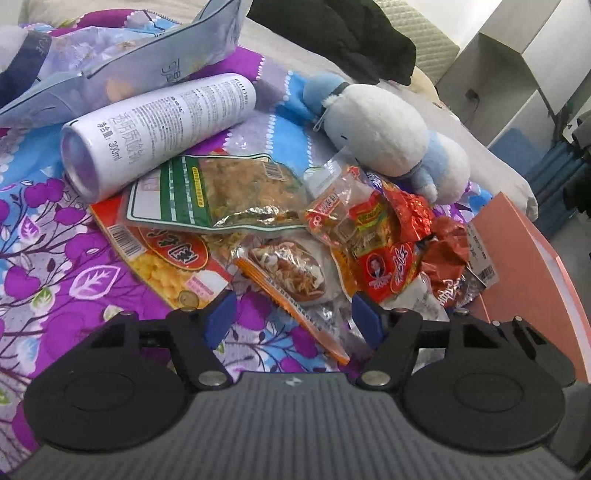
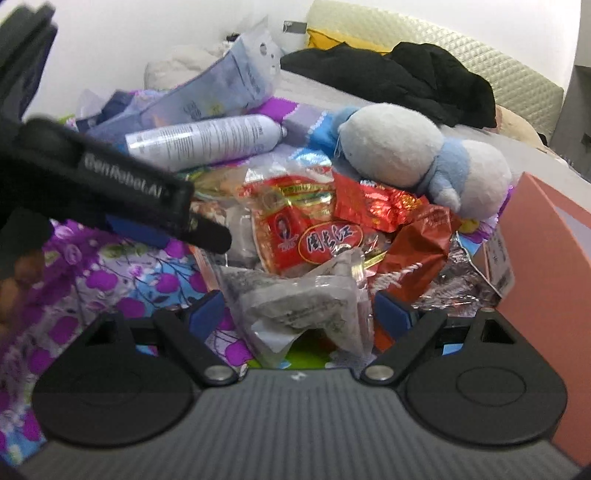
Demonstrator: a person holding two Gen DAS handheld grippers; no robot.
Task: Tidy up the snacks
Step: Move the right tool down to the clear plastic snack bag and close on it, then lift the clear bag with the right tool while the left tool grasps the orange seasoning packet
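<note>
A heap of snack packets lies on a purple floral bedspread [image 1: 55, 280]. My left gripper [image 1: 293, 317] is open over a clear packet with an orange edge [image 1: 291, 280], which lies between its blue pads untouched. Beyond it are a green-striped bag [image 1: 221, 188], a red and yellow bag [image 1: 166, 254] and a red packet with a portrait [image 1: 384, 273]. My right gripper [image 2: 299, 314] is open around a crumpled clear grey packet [image 2: 306, 306], its pads apart from it. The red portrait packet [image 2: 306, 236] lies just beyond. A left gripper finger [image 2: 207, 236] reaches in from the left.
A white spray can [image 1: 159, 129] and a white and blue plush toy [image 1: 388, 136] lie behind the snacks. A salmon box [image 1: 532, 266] stands at the right. Black clothing [image 1: 332, 33] and a blue-grey pouch [image 1: 110, 74] lie further back.
</note>
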